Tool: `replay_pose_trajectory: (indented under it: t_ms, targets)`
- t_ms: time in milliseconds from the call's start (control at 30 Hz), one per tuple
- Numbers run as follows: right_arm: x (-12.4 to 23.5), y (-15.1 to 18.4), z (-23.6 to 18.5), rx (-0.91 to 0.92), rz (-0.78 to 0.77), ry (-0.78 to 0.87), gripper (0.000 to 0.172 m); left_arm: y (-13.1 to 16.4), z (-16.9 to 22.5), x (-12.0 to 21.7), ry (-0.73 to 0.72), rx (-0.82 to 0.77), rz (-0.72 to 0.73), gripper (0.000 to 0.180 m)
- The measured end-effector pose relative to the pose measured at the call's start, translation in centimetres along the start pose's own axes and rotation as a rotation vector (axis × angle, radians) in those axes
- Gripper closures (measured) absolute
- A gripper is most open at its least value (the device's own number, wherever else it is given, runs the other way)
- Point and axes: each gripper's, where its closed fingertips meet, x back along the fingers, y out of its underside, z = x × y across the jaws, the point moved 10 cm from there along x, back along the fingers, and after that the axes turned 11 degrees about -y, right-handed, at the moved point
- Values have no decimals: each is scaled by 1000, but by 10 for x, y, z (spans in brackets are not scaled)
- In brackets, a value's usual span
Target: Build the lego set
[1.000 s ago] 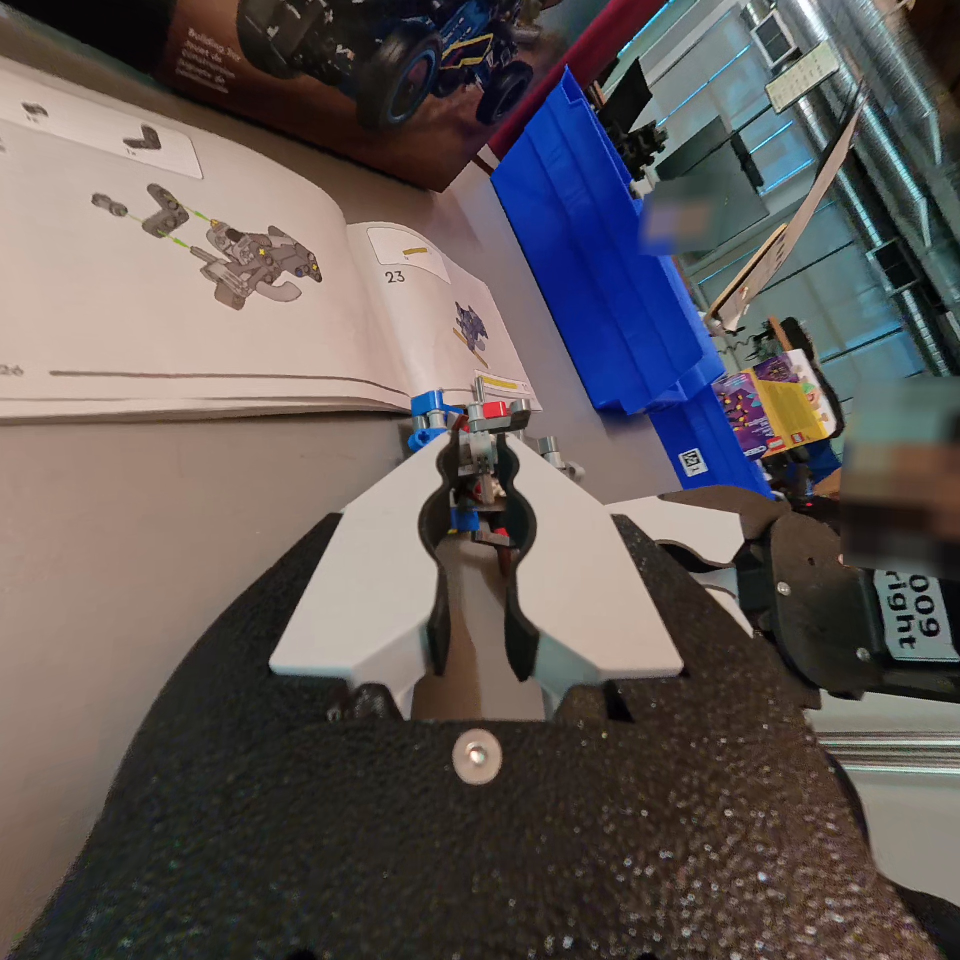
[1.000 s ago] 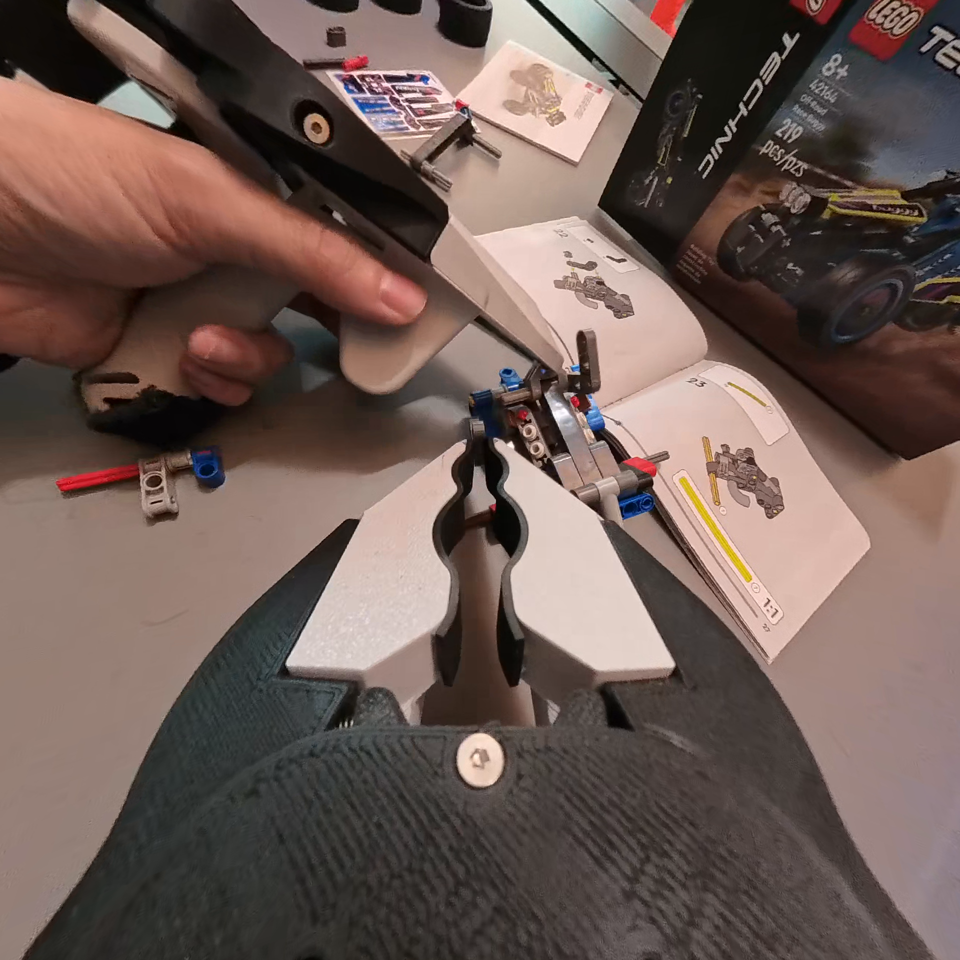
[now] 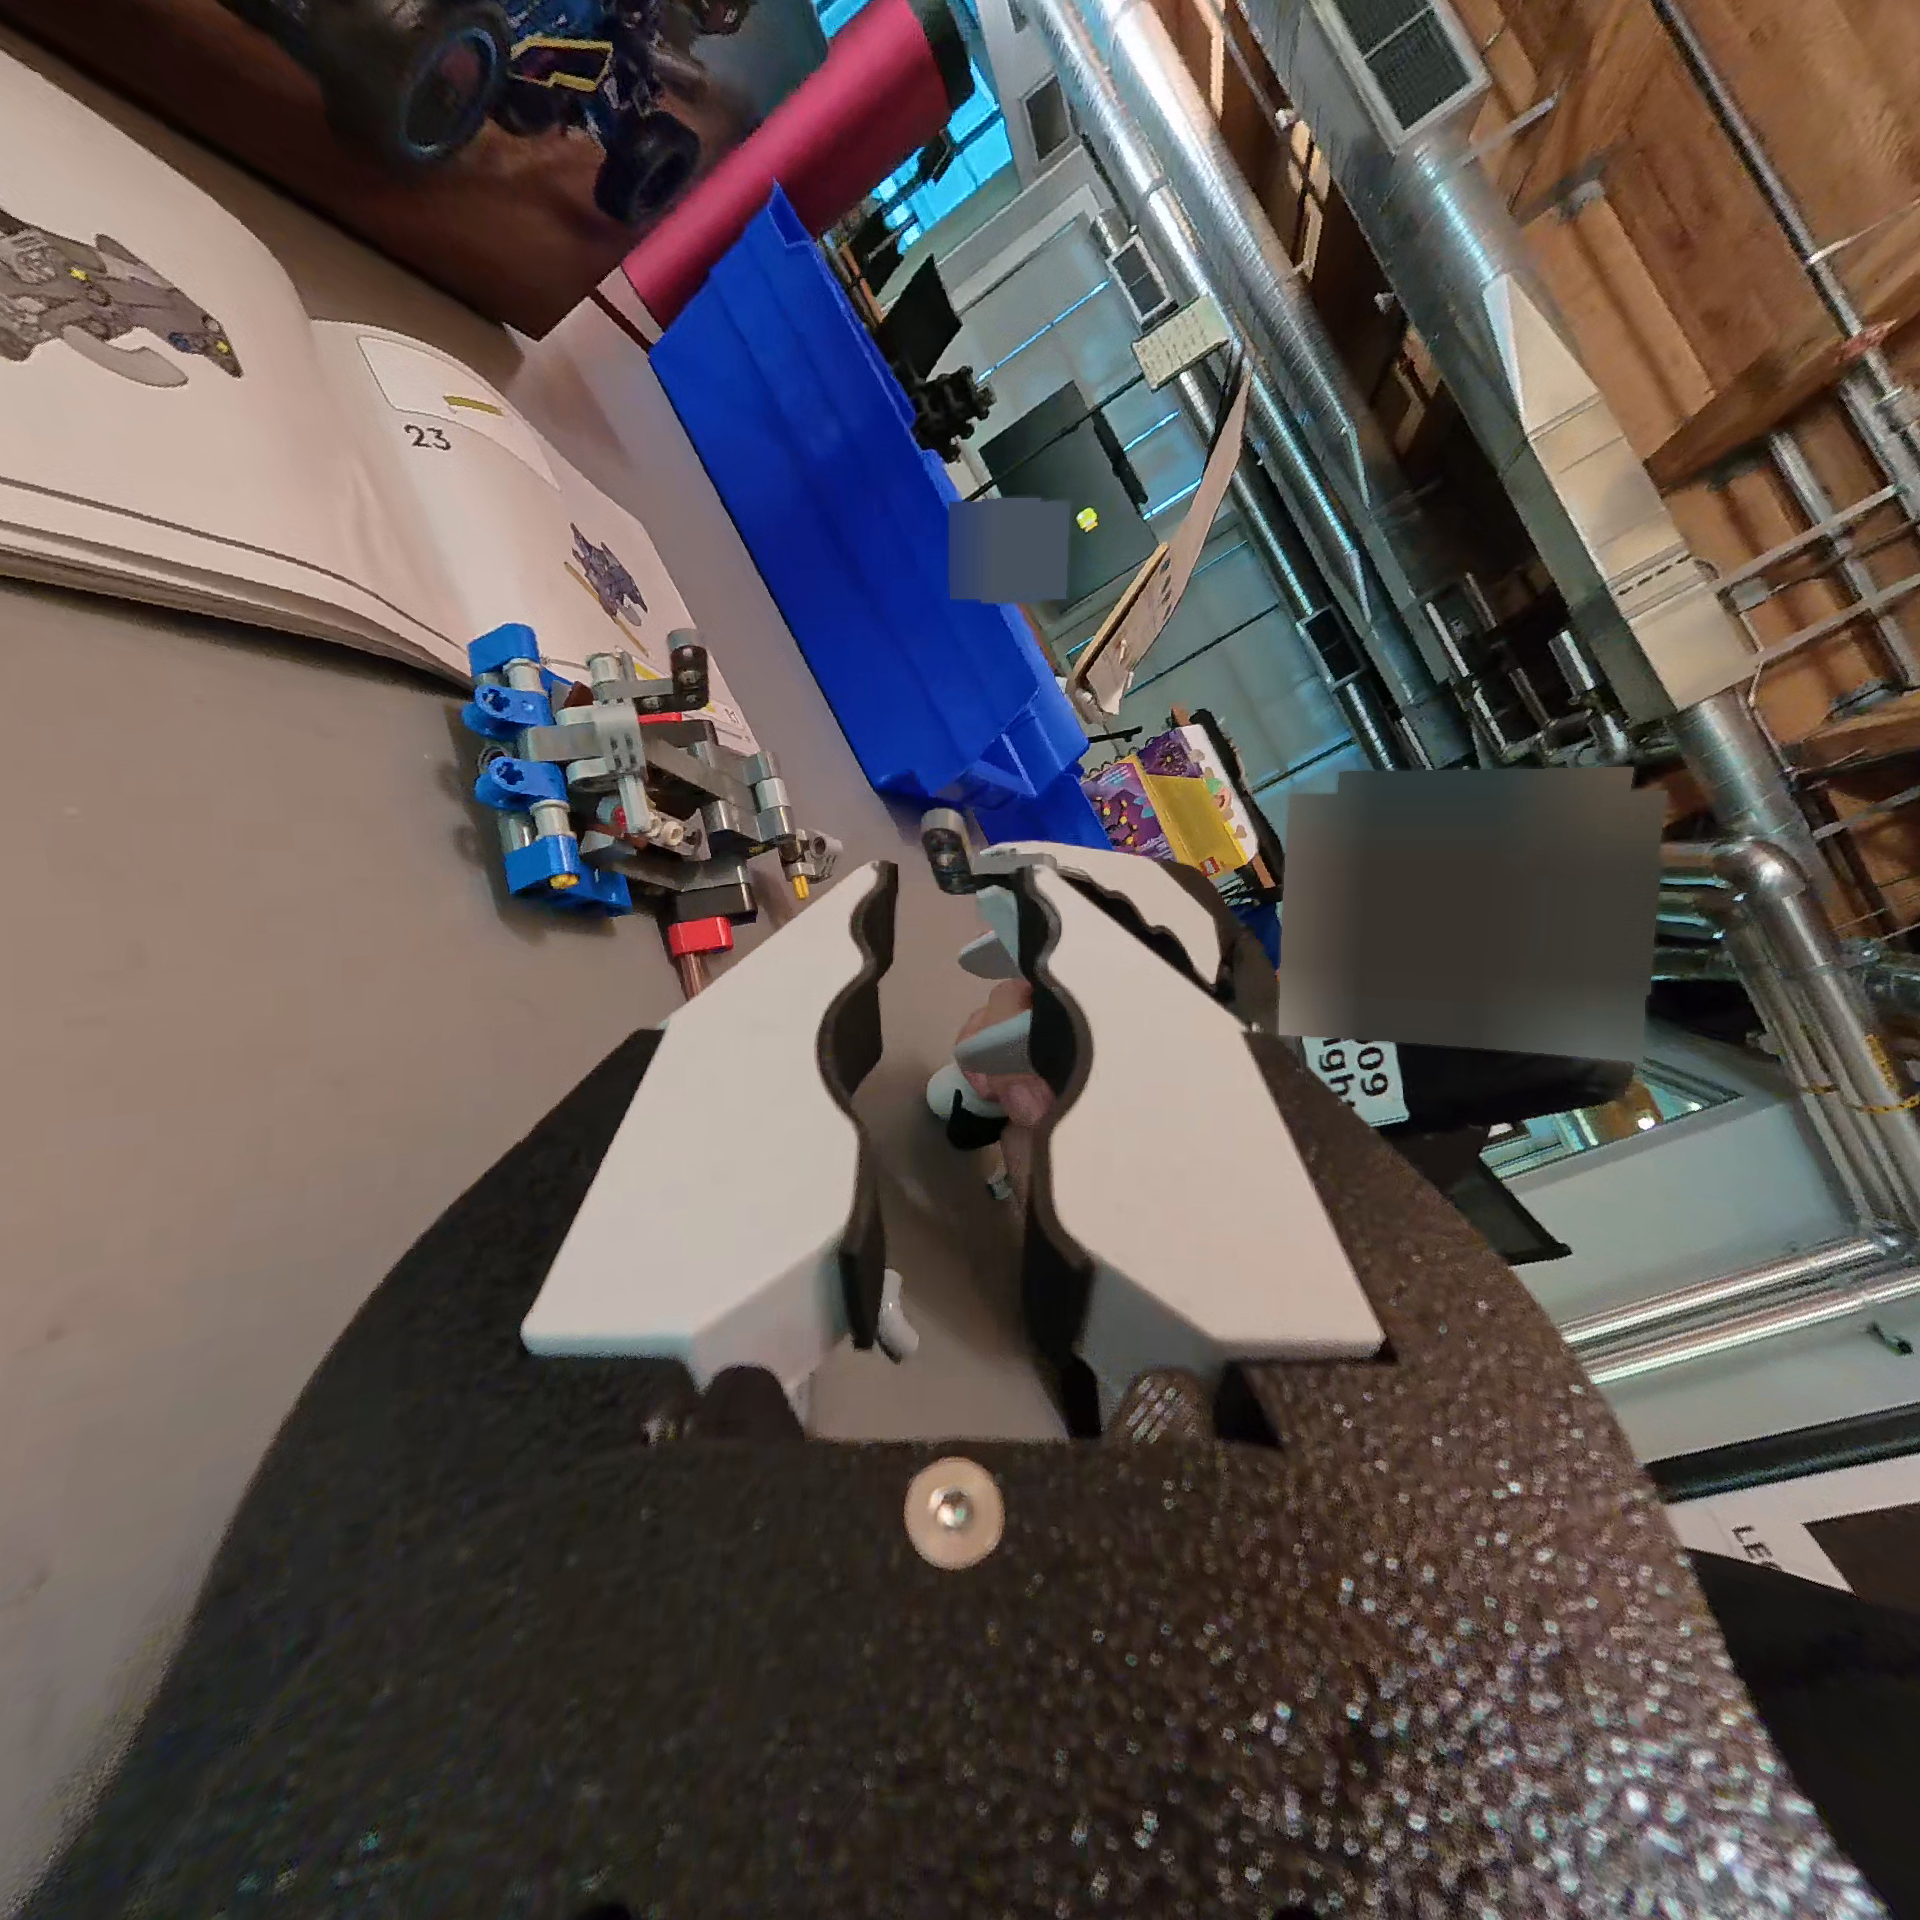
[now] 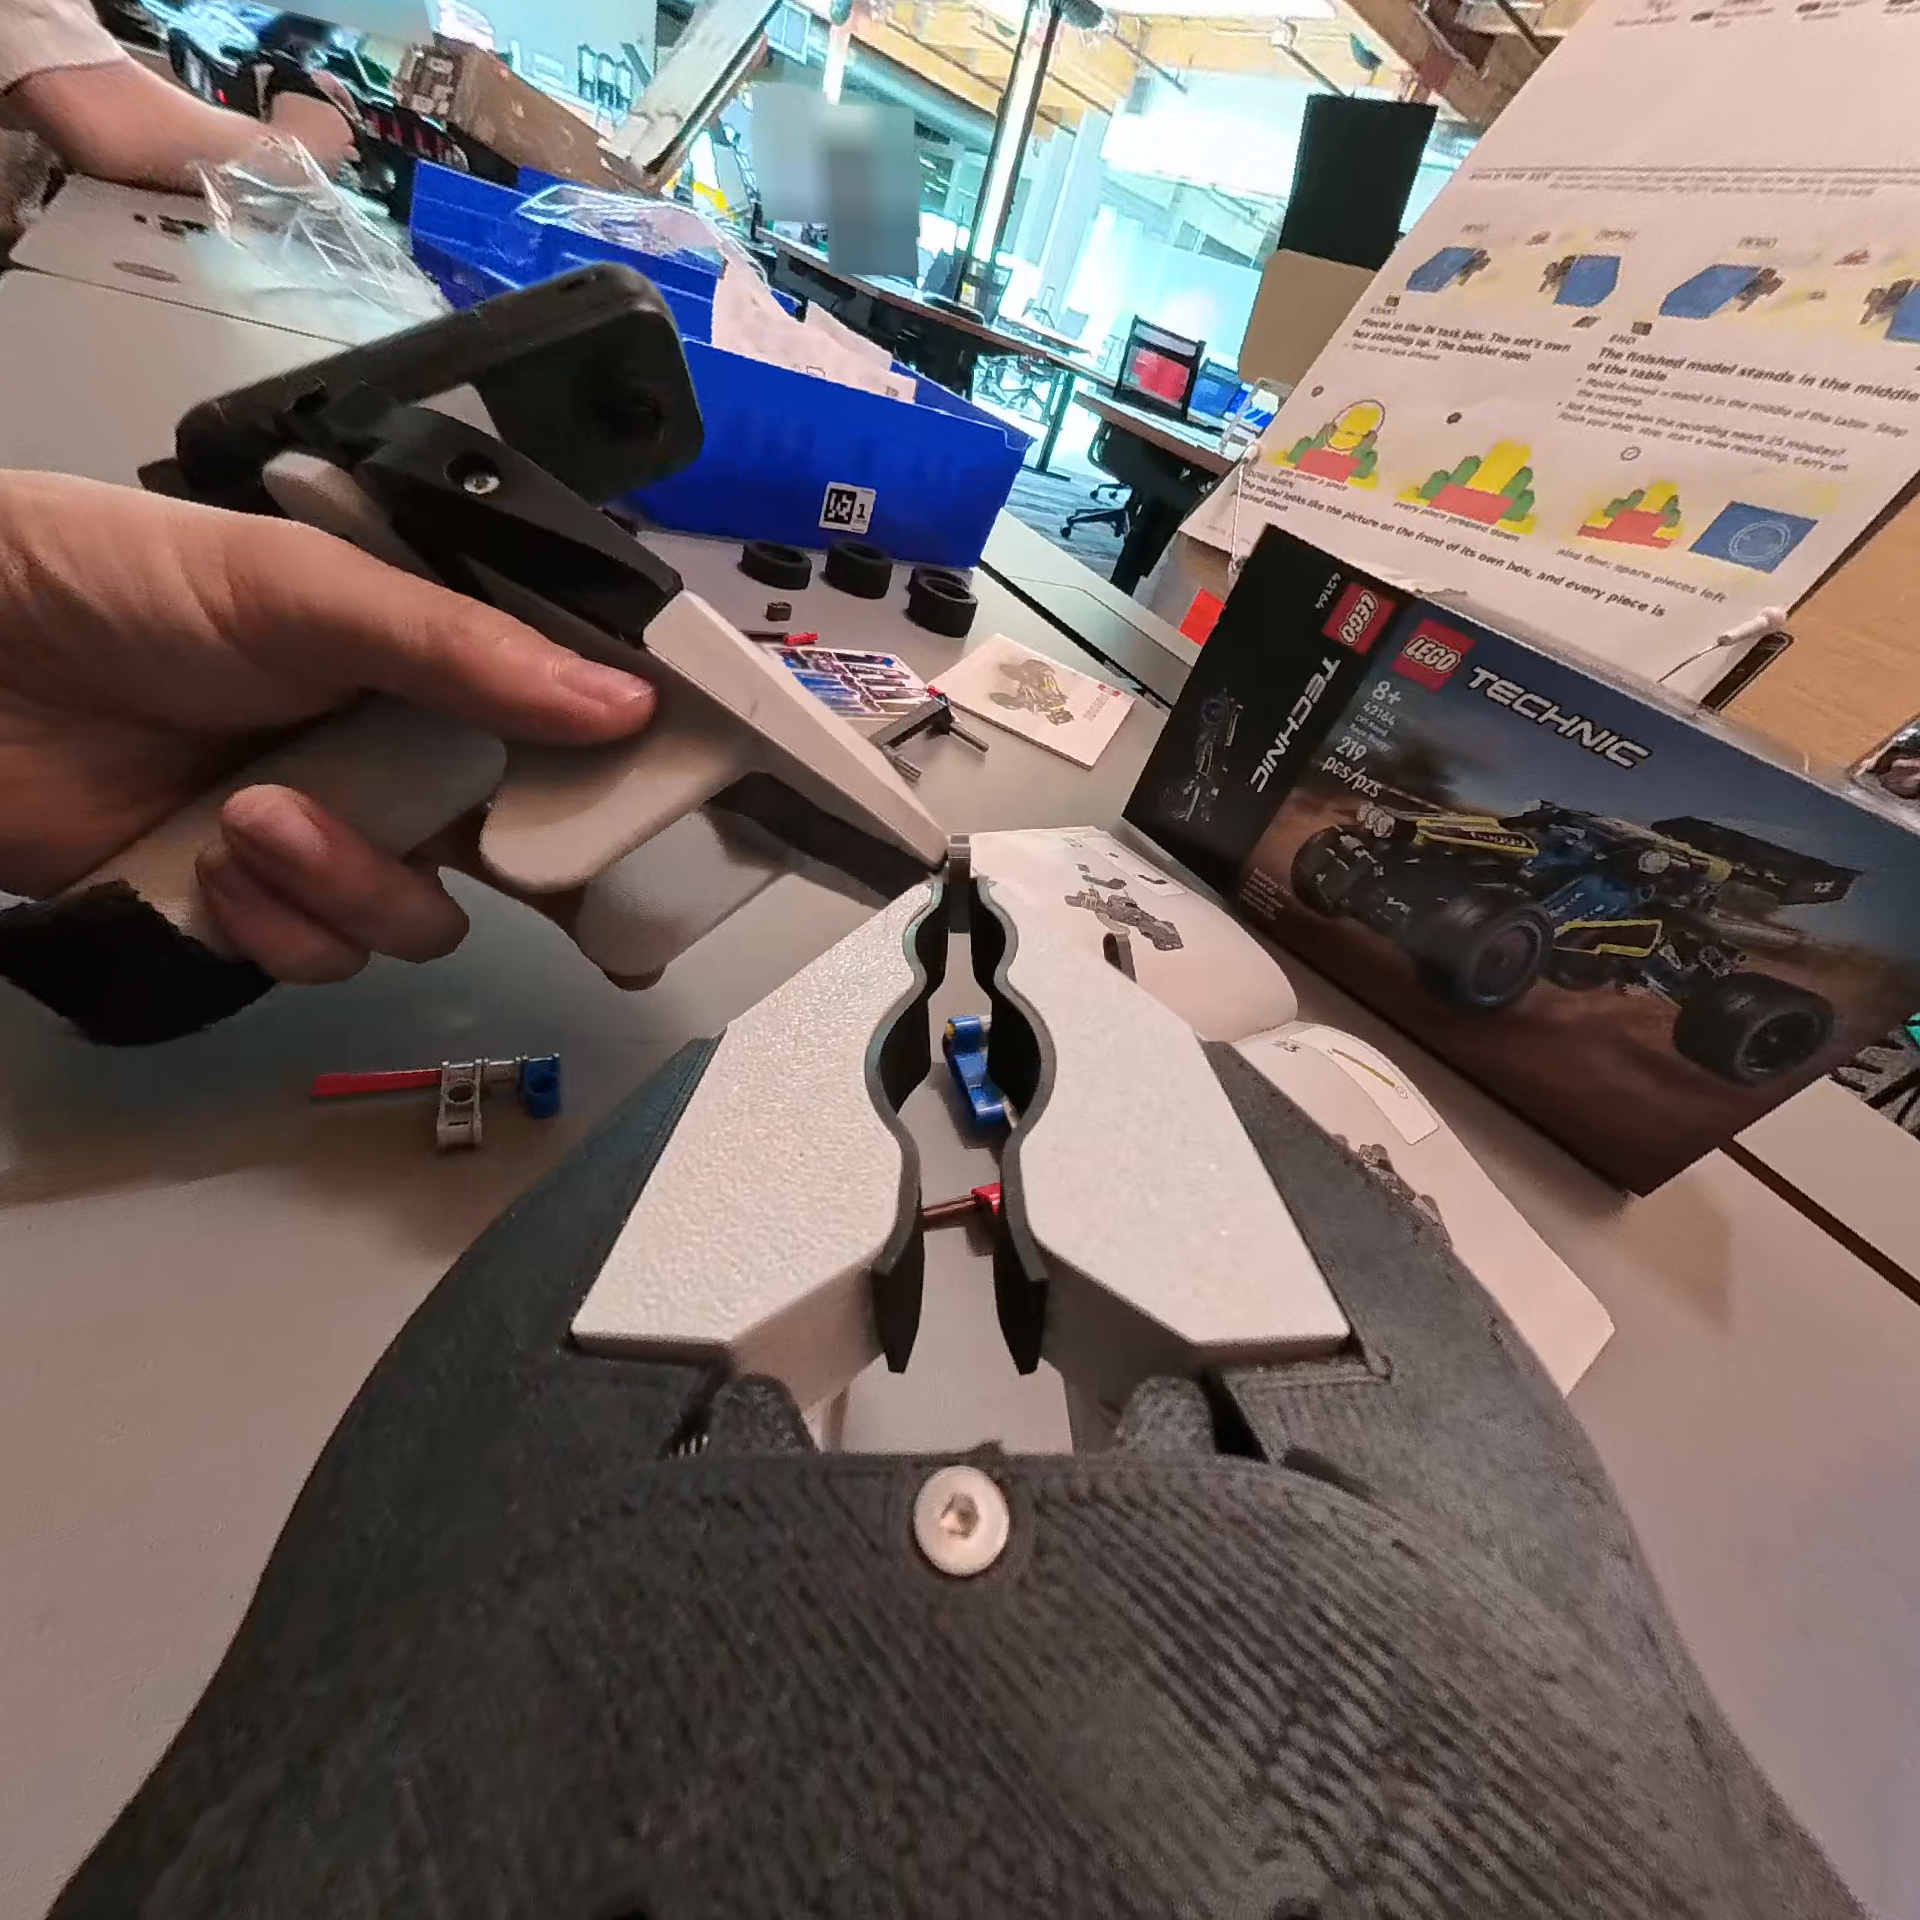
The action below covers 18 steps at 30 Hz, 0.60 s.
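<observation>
**Item: small grey piece** (image 4: pixel 957 857). A thin construction-toy part, clamped upright at the very tips of the right tongs (image 4: pixel 957 896), both pads pressed against it, and raised clear of the table (image 4: pixel 208 1351). From the left wrist view it is seen as a grey part with a round hole (image 3: pixel 943 847) projecting from those tips.

**Left tongs** (image 3: pixel 954 875). Held in a hand (image 4: pixel 208 707). The jaws are parted and nothing is gripped; bare table is seen through the gap. From the right wrist view the tip is seen just beside the top of the grey piece; contact cannot be told.

**Partly built model** (image 3: pixel 623 790). Blue, grey and black parts with a red end, laid on the table against the lower edge of the open instruction booklet (image 4: pixel 1143 935). It is touched by neither tongs. A blue part of it (image 4: pixel 971 1060) is glimpsed through the right tongs' hollow.

**Surroundings, all on the table:**
- a small sub-assembly (image 4: pixel 457 1086) of a red axle with grey and blue connectors, left of the right tongs;
- a set box (image 4: pixel 1507 852) bearing a buggy picture, beyond the booklet;
- a sticker sheet (image 4: pixel 842 675) and a small leaflet (image 4: pixel 1039 696), farther back;
- three black tyres (image 4: pixel 857 566) in a row before a blue bin (image 4: pixel 810 447);
- a printed instruction board (image 4: pixel 1610 312), propped behind the box.
</observation>
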Motion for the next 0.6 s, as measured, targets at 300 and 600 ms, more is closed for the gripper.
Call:
replay_pose_trajectory:
  t_ms: [300, 600]
  targets:
    - [-7, -3, -7, 67, -34, -10, 171, -3, -5, 3, 11, -4, 27, 176]
    - [10, -4, 18, 46, -213, -84, 163, -15, -8, 14, -58, -171, -35, 176]
